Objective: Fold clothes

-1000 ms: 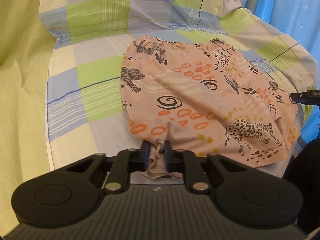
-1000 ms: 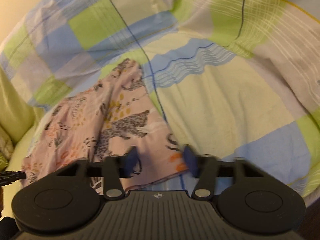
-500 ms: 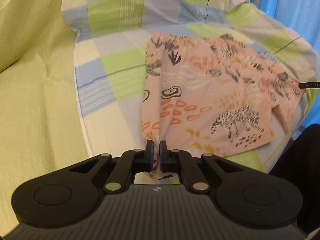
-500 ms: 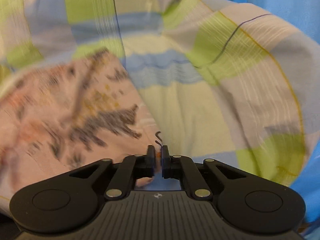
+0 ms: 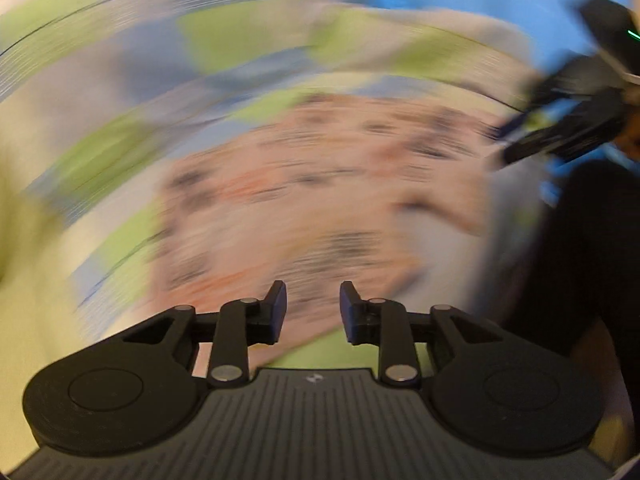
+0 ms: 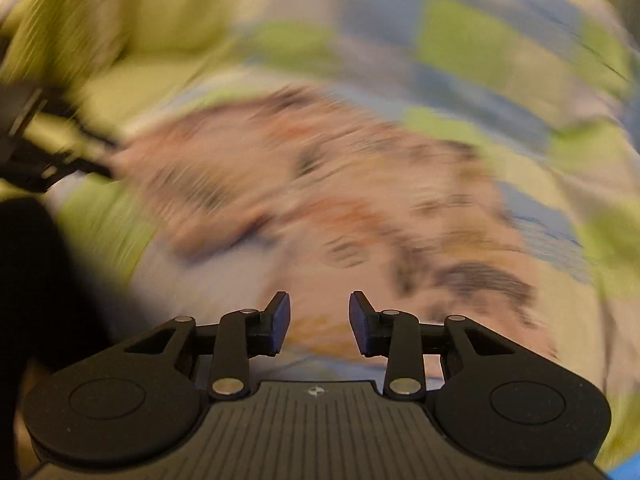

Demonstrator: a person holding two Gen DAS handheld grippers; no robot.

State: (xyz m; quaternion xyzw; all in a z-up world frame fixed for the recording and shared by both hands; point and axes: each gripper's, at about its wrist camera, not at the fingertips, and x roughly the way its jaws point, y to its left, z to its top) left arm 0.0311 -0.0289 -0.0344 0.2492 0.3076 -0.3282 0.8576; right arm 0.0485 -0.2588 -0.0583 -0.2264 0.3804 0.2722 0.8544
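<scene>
1. While both views were smeared by motion blur, the shorts (image 5: 304, 200) could be made out as a pink printed patch lying on the checked bedsheet (image 5: 248, 40), ahead of and below both sets of jaws.
2. The left gripper (image 5: 312, 312) had its jaws spread, with nothing between them; the near edge of the shorts sat just beyond the fingertips.
3. The right gripper (image 6: 319, 322) likewise had its jaws spread and empty. In its view the shorts (image 6: 320, 200) filled the middle of the frame and ran up to, and partly under, the jaw tips.
4. The long axis of the shorts appeared to run crosswise to both grippers, roughly from one gripper toward the other.
5. In the left view the right gripper (image 5: 560, 136) showed at the right end of the shorts; in the right view the left gripper (image 6: 44, 152) showed at the opposite end. Each gripper was therefore judged nearest its own end, so neither had a clear advantage for a centre grasp.
6. Hard to make out:
   - hems, waistband and any fold line were lost in the blur;
   - whether the shorts lay flat or already doubled could not be told;
   - a dark shape (image 5: 568, 280), probably the person's clothing, blocked the near right corner of the left view.
</scene>
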